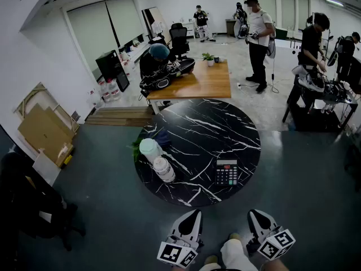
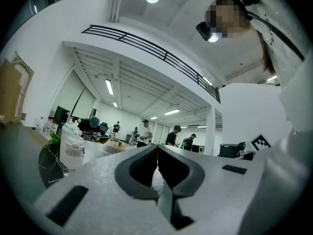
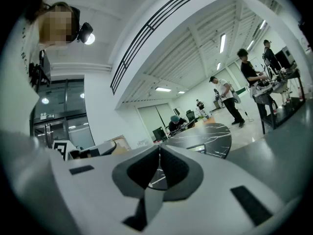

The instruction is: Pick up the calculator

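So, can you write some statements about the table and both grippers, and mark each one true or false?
1. The calculator lies on the round table. True.
2. The right gripper holds the calculator. False: its jaws are together with nothing between them, and it is short of the table's edge.
3. The left gripper is open. False: its jaws are together and empty.
4. Two bottles are on the table, left of the calculator. True.
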A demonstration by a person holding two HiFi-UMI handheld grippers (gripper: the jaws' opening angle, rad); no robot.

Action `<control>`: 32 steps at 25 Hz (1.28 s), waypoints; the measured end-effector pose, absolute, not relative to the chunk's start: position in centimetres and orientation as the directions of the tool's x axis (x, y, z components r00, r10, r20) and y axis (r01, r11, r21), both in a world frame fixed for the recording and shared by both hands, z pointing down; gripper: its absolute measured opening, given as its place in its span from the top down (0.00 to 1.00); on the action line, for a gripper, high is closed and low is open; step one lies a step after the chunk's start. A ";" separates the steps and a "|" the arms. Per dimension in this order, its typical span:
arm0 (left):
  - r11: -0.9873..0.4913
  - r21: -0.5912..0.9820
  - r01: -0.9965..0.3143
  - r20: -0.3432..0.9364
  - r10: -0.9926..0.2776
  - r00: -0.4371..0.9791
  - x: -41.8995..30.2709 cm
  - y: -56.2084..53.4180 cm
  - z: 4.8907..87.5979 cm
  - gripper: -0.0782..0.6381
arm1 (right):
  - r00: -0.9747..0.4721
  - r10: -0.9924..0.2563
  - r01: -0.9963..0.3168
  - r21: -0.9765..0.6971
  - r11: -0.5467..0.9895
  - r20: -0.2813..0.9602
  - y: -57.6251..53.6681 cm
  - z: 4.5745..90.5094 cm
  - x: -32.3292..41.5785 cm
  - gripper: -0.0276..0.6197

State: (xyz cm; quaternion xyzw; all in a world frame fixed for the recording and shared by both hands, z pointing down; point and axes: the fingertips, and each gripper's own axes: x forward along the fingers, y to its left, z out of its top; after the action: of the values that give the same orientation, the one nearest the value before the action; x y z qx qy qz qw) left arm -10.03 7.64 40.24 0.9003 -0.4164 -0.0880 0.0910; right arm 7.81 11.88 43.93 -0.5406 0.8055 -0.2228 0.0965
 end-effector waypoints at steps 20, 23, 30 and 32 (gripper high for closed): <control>-0.506 0.213 -0.836 -0.078 -0.862 0.502 -4.1 -5.3 42.0 0.88 | -0.657 -0.725 -0.716 -0.473 0.513 0.207 -8.2 48.8 12.7 0.94; -0.492 0.218 -0.843 -0.063 -0.869 0.491 -3.9 -7.0 42.9 0.88 | -0.670 -0.695 -0.710 -0.500 0.496 0.262 -10.7 50.7 13.0 0.85; -0.487 0.238 -0.841 -0.040 -0.870 0.492 -3.6 -11.5 46.0 0.88 | -0.696 -0.604 -0.705 -0.531 0.471 0.388 -16.5 55.1 13.7 0.80; -0.480 0.242 -0.843 -0.033 -0.872 0.488 -3.8 -12.6 47.0 0.88 | -0.713 -0.555 -0.694 -0.543 0.472 0.429 -17.8 56.3 13.6 0.79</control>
State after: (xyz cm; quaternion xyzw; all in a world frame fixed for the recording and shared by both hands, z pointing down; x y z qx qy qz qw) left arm -3.83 -12.55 47.03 0.8570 -0.5005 -0.0756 0.0968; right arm 13.61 -17.83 56.30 -0.3663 0.8525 -0.3600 -0.0970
